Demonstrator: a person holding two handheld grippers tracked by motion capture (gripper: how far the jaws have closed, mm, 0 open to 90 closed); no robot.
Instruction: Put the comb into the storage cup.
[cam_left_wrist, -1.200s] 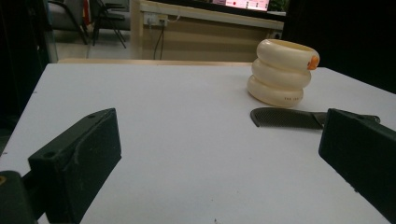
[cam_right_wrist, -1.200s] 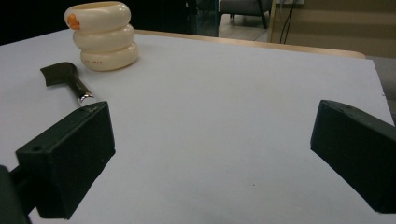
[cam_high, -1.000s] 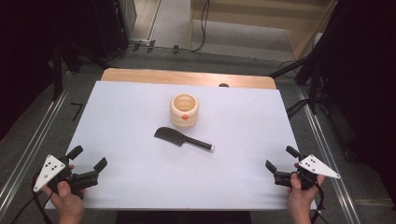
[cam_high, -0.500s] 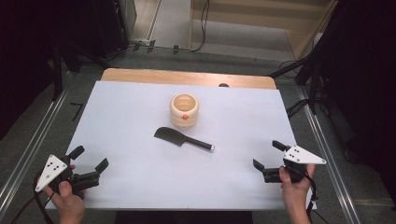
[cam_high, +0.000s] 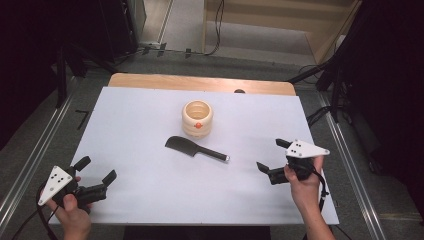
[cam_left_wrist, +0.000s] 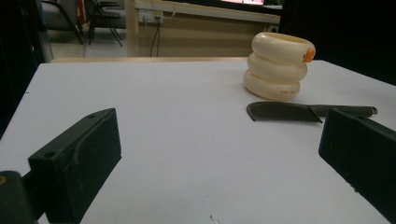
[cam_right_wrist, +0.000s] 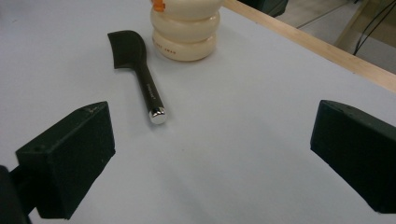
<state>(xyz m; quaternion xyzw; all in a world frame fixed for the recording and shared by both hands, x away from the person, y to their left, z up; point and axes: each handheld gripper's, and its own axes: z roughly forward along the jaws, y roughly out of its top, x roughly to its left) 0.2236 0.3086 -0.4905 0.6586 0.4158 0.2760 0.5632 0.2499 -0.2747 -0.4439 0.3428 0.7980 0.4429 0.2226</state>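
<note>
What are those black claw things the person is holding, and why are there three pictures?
Those are grippers: hand-held tools with two black jaws that can pinch things. A person holds one in each hand. The left gripper and the right gripper both have their jaws wide open, and neither one holds anything.

One picture comes from a camera high above the white table, looking down. The other two come from little cameras riding on each gripper, so you see that gripper's own jaws sticking up from the bottom.

Two things lie on the table. One is a cream pot made of stacked rings, with a small orange spot. The other is a black comb with a long handle, lying flat just in front of the pot. The right gripper points toward the comb.
</note>
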